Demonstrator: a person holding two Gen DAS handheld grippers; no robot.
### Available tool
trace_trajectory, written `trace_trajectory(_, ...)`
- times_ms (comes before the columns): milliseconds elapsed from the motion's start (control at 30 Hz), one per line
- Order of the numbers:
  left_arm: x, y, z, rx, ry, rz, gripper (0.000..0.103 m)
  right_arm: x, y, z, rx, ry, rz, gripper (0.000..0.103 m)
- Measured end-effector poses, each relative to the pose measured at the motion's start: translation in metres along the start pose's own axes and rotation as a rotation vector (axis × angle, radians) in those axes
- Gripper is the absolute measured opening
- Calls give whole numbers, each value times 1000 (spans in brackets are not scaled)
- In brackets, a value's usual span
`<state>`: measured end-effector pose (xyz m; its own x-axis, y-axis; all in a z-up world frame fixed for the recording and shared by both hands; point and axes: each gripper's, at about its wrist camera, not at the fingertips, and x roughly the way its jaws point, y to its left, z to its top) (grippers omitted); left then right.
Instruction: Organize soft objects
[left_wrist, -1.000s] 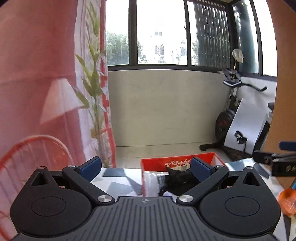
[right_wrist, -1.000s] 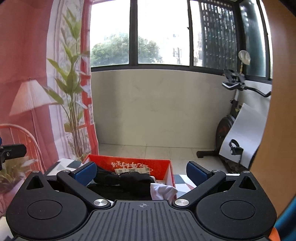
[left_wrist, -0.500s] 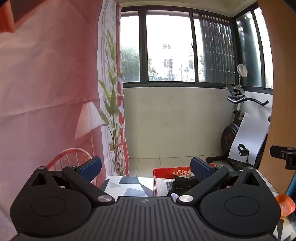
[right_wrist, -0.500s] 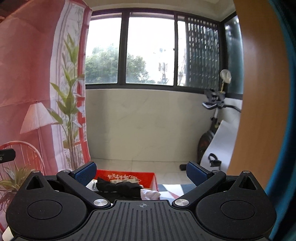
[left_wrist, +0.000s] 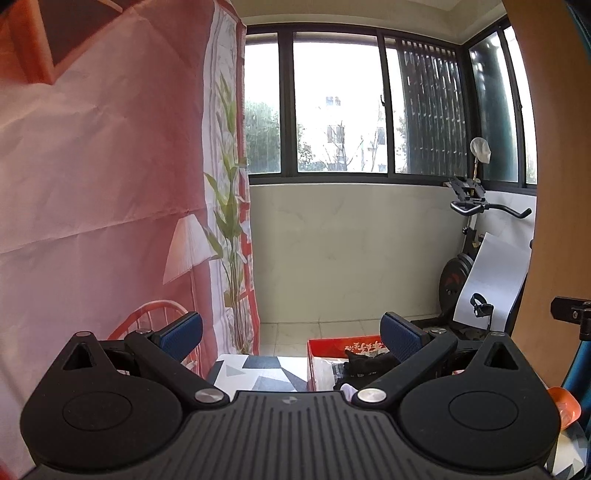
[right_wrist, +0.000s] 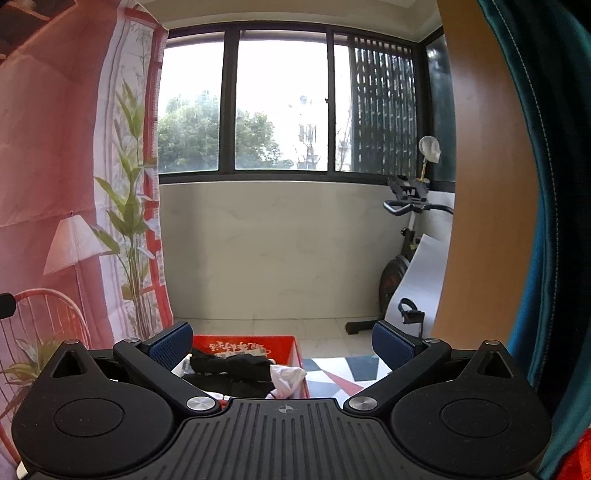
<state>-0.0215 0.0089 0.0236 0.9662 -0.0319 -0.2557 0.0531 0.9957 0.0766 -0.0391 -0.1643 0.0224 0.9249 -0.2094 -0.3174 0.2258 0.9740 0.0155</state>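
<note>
Bright window (left_wrist: 340, 107); exercise bike (right_wrist: 402, 266), pink backdrop (left_wrist: 92, 166)

The worktop (right_wrist: 343, 373) carries a covering of grey, white, black and red geometric shapes. A red box (right_wrist: 295, 354) with white lettering on its inner wall stands directly on it, holding black cloth (right_wrist: 232, 365) and white cloth (right_wrist: 286, 378).

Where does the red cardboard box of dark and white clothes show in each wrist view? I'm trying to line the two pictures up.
Left wrist: red cardboard box low, right of centre, partly behind the left gripper's right finger.
Right wrist: same box low, left of centre, between the right gripper's open fingers.
Shared landmark: black exercise bike at the right under the window.
</note>
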Motion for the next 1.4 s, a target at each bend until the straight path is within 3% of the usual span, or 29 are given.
trace_trajectory(1400,9,4,-2,4,28,22,103,11,-1,-4,24,16,-53,103)
